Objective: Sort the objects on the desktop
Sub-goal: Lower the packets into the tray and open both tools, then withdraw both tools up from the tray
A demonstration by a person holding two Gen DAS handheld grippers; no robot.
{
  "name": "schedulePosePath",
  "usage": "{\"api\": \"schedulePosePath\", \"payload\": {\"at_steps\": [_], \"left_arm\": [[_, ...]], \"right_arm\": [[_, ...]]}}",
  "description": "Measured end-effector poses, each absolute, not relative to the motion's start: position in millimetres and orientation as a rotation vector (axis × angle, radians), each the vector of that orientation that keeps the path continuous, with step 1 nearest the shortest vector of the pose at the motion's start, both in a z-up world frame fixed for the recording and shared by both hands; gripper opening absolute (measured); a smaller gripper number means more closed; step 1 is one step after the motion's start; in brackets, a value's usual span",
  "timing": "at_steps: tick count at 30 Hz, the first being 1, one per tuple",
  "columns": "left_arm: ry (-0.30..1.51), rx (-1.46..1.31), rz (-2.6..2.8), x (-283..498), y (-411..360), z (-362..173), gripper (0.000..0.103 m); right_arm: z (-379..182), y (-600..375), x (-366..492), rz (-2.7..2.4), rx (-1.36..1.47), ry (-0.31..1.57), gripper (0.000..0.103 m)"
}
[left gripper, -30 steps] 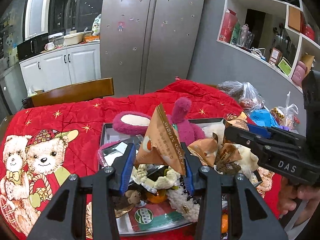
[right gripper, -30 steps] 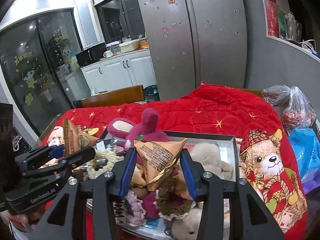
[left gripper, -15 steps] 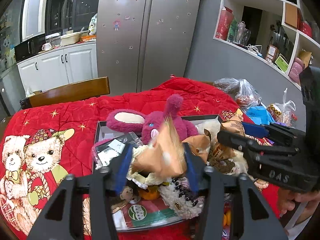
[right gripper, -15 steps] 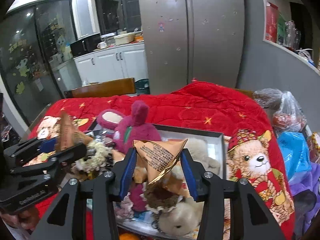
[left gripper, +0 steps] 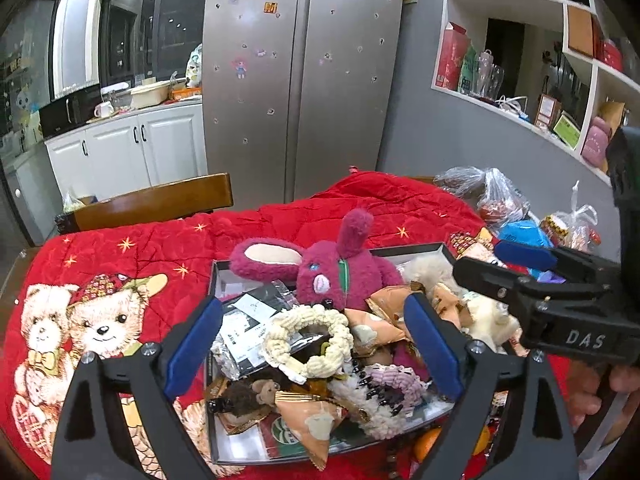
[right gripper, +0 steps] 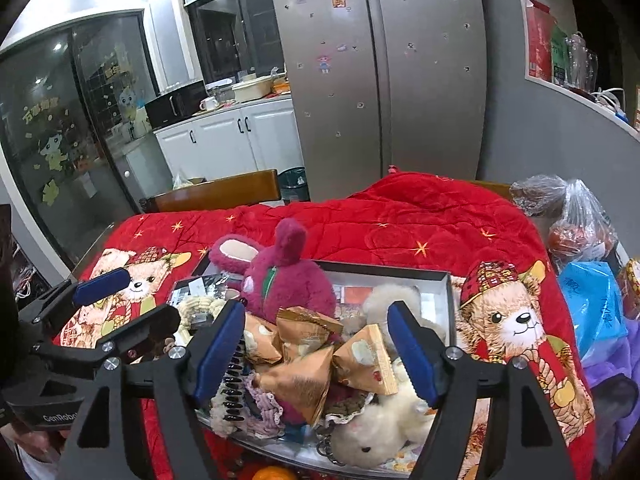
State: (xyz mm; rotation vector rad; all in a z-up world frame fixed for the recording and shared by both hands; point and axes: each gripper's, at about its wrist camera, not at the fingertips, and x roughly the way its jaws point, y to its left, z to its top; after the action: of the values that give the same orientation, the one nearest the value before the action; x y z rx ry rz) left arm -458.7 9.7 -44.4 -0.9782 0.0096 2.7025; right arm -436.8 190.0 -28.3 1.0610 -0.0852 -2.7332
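A dark tray on the red quilt is heaped with small things: a magenta plush rabbit, a cream braided ring, several orange triangular snack packets and a white plush. My left gripper is open and empty above the tray's near half. One snack packet lies below it in the tray. My right gripper is open and empty above the packet pile. Each gripper shows at the side of the other's view.
The tray sits on a red quilt with bear prints. Plastic bags and a blue bag lie at the right. A wooden chair back stands behind the table. An orange lies at the near edge.
Both grippers held a triangular snack packet a second ago. Both have opened and the packets have dropped into the tray pile.
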Motion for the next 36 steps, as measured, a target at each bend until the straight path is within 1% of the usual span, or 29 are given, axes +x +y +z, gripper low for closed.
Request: {"api": "schedulePosePath", "payload": {"at_steps": [5,7,8,10,11,12,13,16,19,21,25,27,28,29,31,33,36], "left_arm": [[0.052,-0.96,2.737,-454,13,-38,0.094],[0.055,-0.94,2.747,-451,13,-33,0.094],[0.056,-0.932,2.751,-449,13,-31,0.095],[0.058,-0.912,2.754,-445,12,-25,0.1],[0.058,-0.901,2.748,-443,11,-23,0.103],[0.049,-0.89,2.745,-442,10,-20,0.103],[0.04,-0.885,2.749,-440,9,-17,0.103],[0.032,-0.866,2.773,-433,4,-6,0.103],[0.046,-0.869,2.821,-428,1,3,0.103],[0.001,-0.862,2.839,-422,-6,12,0.103],[-0.055,-0.851,2.858,-403,-17,36,0.103],[-0.08,-0.837,2.885,-384,-20,51,0.103],[-0.103,-0.834,2.884,-376,-22,58,0.103],[-0.142,-0.828,2.87,-365,-25,65,0.103],[-0.183,-0.81,2.858,-343,-26,77,0.103],[-0.163,-0.789,2.877,-317,-25,88,0.103],[-0.072,-0.774,2.907,-279,-20,102,0.103]], "right_arm": [[-25,189,-435,-2.747,1.051,-0.079,0.078],[-23,187,-433,-2.765,1.05,-0.046,0.079],[-21,185,-431,-2.782,1.043,-0.026,0.081],[-15,183,-426,-2.818,1.024,0.003,0.082],[-12,182,-425,-2.827,1.018,0.008,0.084],[-10,183,-424,-2.836,1.018,0.01,0.086],[-9,184,-423,-2.853,1.013,0.005,0.088],[-3,187,-419,-2.888,0.974,-0.018,0.089],[5,190,-413,-2.855,0.948,-0.081,0.089],[13,188,-407,-2.854,0.907,-0.105,0.089],[34,182,-385,-2.888,0.819,-0.093,0.089],[47,182,-371,-2.875,0.803,-0.131,0.089],[55,181,-362,-2.876,0.782,-0.148,0.09],[63,180,-350,-2.89,0.755,-0.153,0.096],[77,175,-323,-2.934,0.721,-0.11,0.103],[90,168,-293,-2.983,0.658,-0.033,0.103],[104,160,-257,-3.033,0.591,0.087,0.103]]}}
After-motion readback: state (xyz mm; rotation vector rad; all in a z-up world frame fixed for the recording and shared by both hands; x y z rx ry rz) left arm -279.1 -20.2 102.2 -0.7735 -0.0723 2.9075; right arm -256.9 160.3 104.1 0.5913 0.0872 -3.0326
